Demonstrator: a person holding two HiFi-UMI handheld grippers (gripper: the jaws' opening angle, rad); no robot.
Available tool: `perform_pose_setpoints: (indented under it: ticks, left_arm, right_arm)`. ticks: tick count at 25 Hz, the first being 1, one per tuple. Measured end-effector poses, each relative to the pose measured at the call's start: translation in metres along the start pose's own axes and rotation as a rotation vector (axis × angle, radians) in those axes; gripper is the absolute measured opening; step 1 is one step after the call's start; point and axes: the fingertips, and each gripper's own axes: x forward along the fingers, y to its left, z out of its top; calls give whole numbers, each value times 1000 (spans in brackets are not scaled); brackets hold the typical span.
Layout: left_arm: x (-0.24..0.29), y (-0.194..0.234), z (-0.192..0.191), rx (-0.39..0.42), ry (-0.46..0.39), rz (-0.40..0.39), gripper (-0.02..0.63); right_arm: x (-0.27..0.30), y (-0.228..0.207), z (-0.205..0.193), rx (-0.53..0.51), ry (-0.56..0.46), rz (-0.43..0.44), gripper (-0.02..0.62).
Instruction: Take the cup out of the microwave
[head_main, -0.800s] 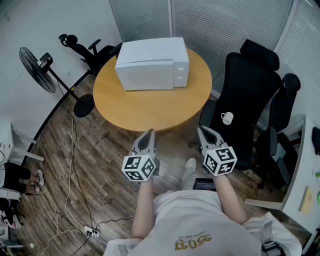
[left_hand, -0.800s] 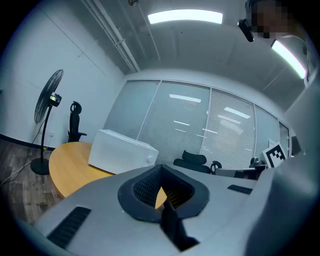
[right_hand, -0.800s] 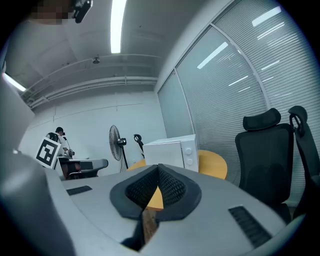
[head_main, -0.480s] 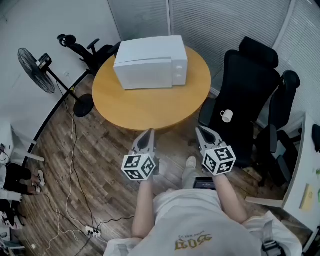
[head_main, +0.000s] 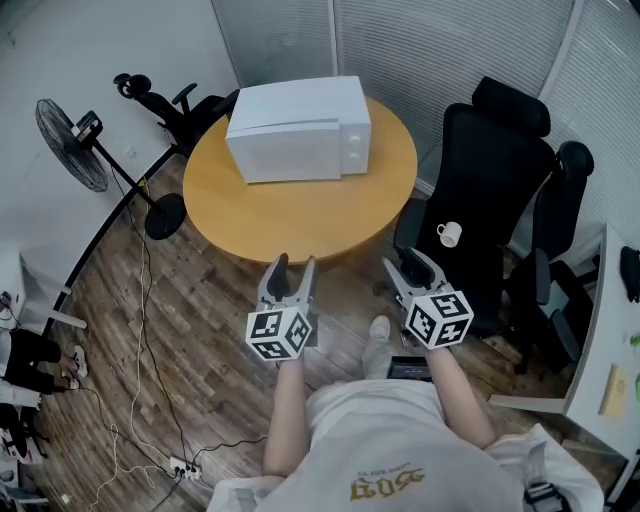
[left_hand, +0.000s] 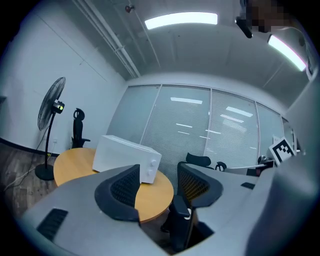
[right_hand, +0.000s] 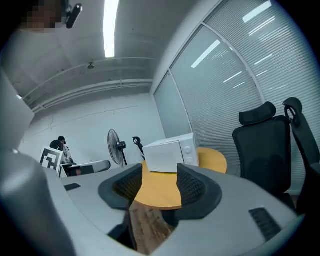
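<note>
A white microwave (head_main: 298, 130) stands on the round wooden table (head_main: 300, 215) with its door closed, so its inside is hidden. The microwave (left_hand: 127, 157) also appears in the left gripper view, and the microwave (right_hand: 172, 152) in the right gripper view. A white cup (head_main: 450, 234) sits on the seat of a black office chair (head_main: 500, 180). My left gripper (head_main: 291, 264) hangs in the air in front of the table's near edge, jaws apart and empty. My right gripper (head_main: 408, 264) hangs beside it, open and empty, a little left of the cup.
A standing fan (head_main: 75, 145) and a second black chair (head_main: 170, 100) are at the far left. Cables (head_main: 150, 330) trail over the wooden floor. A white desk (head_main: 610, 370) runs along the right edge. Blinds cover the glass wall behind the table.
The left gripper's jaws, together before, now stand apart. Both grippers stay at about the same place; the view has shifted slightly.
</note>
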Motion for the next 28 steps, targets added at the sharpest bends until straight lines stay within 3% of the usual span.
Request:
perform_pose_setpoints:
  ticks: [3, 8, 13, 22, 28]
  left_arm:
    - [3, -3, -3, 19, 15, -10, 255]
    - [21, -2, -17, -22, 42, -16, 259]
    - [51, -2, -15, 101, 62, 9, 235]
    - [137, 25, -24, 97, 139, 42, 247]
    - [197, 36, -17, 174, 169, 74, 244]
  right_arm:
    - [-5, -2, 0, 3, 3, -11, 212]
    - [-2, -21, -4, 12, 20, -26, 212]
    - [20, -47, 1, 28, 26, -33, 210]
    - [106, -99, 15, 61, 50, 9, 209]
    - [165, -128, 35, 55, 61, 69, 207]
